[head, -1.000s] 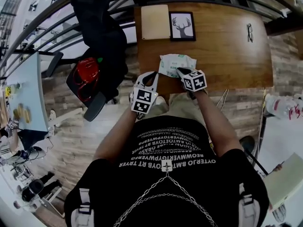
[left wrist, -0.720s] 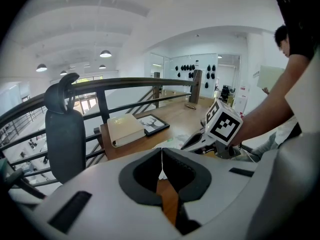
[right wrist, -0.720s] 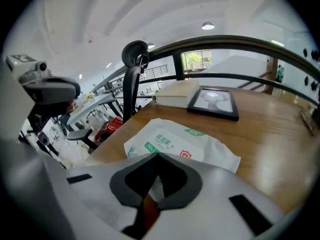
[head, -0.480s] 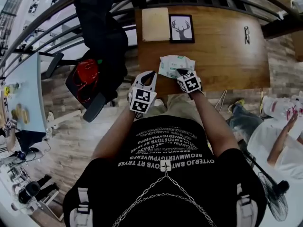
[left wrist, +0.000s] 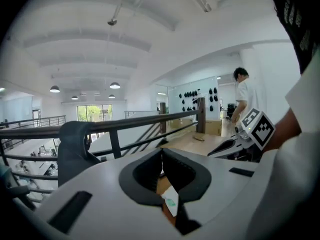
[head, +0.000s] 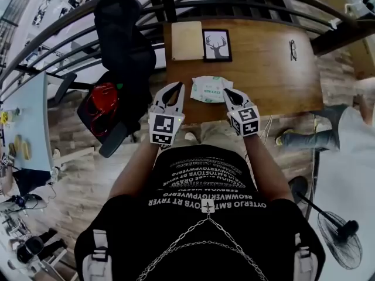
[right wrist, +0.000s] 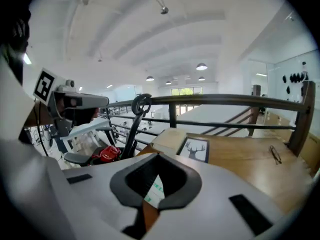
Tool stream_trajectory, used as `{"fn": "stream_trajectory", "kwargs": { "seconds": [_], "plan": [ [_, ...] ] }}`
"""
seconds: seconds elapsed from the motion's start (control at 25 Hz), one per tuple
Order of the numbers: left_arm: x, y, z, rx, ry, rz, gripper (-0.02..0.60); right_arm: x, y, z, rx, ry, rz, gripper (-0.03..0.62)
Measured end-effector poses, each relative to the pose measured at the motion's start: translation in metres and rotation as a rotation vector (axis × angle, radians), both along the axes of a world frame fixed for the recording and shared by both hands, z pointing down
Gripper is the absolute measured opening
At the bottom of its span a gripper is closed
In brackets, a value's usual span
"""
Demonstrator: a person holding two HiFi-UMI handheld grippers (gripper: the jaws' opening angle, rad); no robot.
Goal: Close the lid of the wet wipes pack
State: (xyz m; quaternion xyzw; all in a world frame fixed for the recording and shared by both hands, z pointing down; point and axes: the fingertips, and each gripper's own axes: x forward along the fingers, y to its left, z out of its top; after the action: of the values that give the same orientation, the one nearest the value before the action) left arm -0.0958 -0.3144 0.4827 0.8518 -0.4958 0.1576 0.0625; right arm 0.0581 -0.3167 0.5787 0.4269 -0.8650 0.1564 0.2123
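Head view: wet wipes pack flat on table between left gripper and right gripper, both pinched closed on nothing; lid looks down, so just tap its edge flush if sprung.

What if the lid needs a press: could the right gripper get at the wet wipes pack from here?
Probably yes. The right gripper hangs close beside the wet wipes pack, fingers shut and empty, and nothing on the table lies between them; a short drop should reach it.
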Motion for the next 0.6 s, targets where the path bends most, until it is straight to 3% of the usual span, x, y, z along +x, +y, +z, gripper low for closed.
{"fn": "stream_trajectory", "kwargs": {
  "seconds": [0.4, 0.6],
  "plan": [
    [0.003, 0.013, -0.110, 0.144, 0.139, 0.023, 0.028, 0.038, 0.036, -0.165, 0.278, -0.111, 0.051, 0.014],
    [0.009, 0.025, -0.145, 0.197, 0.156, 0.035, 0.028, 0.047, 0.047, -0.211, 0.369, -0.081, 0.047, 0.014]
  ]
}}
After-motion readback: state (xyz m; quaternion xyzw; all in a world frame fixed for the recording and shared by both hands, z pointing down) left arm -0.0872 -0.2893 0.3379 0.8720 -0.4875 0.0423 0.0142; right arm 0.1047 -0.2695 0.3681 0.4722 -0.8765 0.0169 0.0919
